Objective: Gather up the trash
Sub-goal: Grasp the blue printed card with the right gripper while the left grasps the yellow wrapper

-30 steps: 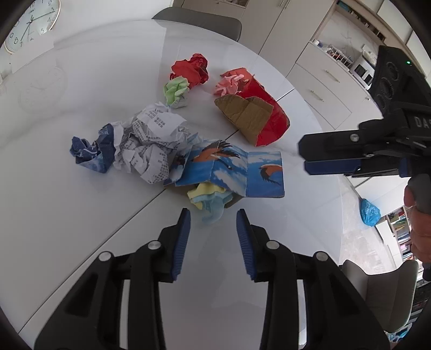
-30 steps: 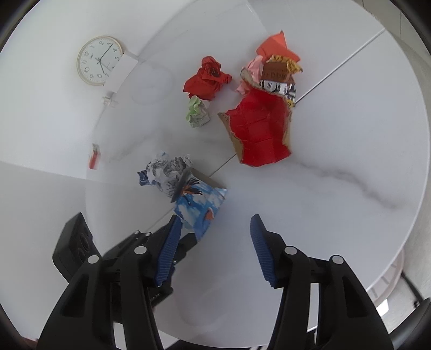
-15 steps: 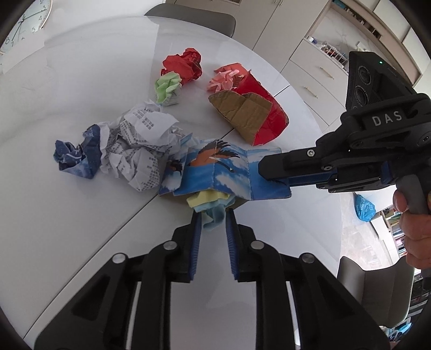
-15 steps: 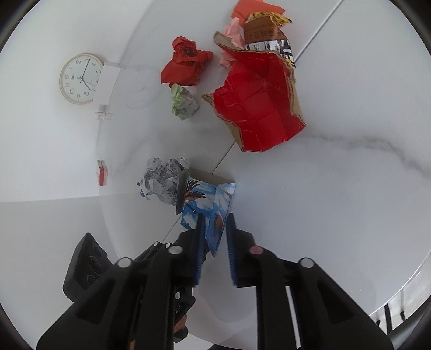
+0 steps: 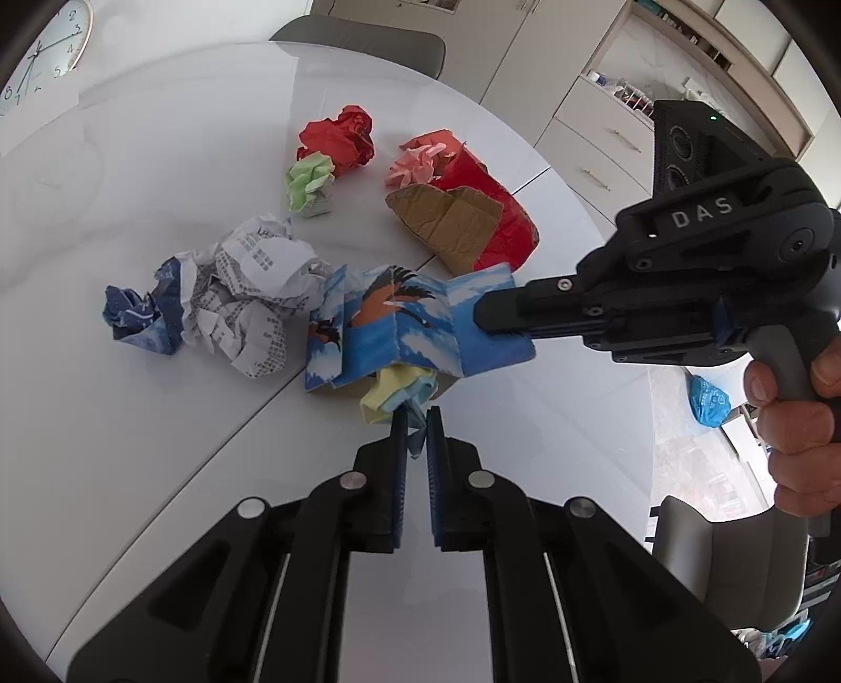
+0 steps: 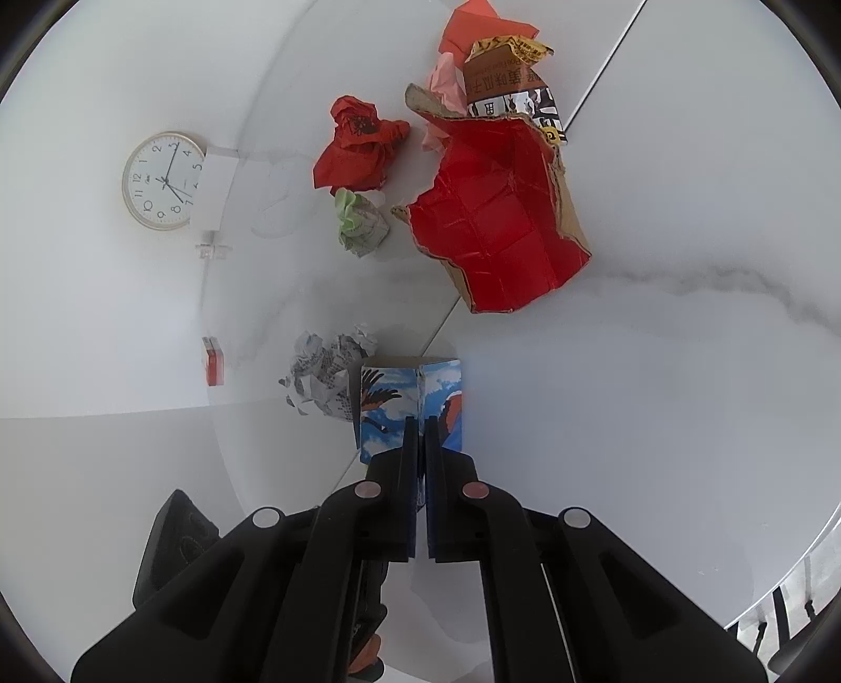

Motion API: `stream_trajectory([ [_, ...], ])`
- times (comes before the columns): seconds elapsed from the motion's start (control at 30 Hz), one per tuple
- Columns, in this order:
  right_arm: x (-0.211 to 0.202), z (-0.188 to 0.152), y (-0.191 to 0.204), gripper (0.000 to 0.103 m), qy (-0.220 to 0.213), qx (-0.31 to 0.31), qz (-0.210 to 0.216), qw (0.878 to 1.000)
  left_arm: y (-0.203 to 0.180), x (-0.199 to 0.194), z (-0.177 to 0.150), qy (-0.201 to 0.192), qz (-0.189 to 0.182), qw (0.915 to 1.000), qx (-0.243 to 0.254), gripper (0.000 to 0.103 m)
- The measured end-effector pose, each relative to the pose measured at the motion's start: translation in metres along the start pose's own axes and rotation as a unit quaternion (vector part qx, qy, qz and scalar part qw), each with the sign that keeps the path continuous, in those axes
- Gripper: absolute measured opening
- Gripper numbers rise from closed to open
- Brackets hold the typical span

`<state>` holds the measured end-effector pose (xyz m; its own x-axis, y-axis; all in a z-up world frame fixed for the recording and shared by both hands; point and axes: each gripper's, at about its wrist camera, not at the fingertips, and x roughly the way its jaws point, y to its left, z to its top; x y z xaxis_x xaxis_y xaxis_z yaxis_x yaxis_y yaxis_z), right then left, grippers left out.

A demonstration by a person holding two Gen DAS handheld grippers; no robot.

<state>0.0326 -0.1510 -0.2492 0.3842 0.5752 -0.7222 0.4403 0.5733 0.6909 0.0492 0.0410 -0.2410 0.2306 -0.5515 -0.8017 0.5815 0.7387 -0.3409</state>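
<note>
My left gripper (image 5: pixel 415 417) is shut on a crumpled yellow and pale blue paper wad (image 5: pixel 397 394) that sticks out from under a flattened blue bird-print carton (image 5: pixel 410 326). My right gripper (image 6: pixel 419 428) is shut on that blue carton (image 6: pixel 410 404) at its near edge, and in the left wrist view the right gripper (image 5: pixel 483 318) clamps the carton's right end. A crumpled white printed paper (image 5: pixel 247 294) and a blue wad (image 5: pixel 139 320) lie to the left of the carton on the white table (image 5: pixel 131 446).
Farther back lie a red paper wad (image 5: pixel 341 139), a green wad (image 5: pixel 310 184), a pink wad (image 5: pixel 415 163) and a torn red cardboard piece (image 5: pixel 473 220) with a snack wrapper (image 6: pixel 512 89). A grey chair (image 5: pixel 362 39) stands behind the table. A wall clock (image 6: pixel 160 181) hangs beyond.
Both grippers moved in toward the pile and closed: the left on the yellow and blue wad, the right on the blue carton's edge. The carton has lifted slightly at its right end.
</note>
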Motion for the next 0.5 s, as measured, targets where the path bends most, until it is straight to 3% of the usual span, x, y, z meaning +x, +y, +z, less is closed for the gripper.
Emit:
stream_trajectory([
  [0.5, -0.017, -0.003, 0.005, 0.003, -0.034, -0.004, 0.008, 0.999, -0.021, -0.033, -0.015, -0.006, -0.003, 0.9997, 0.023, 0.006],
])
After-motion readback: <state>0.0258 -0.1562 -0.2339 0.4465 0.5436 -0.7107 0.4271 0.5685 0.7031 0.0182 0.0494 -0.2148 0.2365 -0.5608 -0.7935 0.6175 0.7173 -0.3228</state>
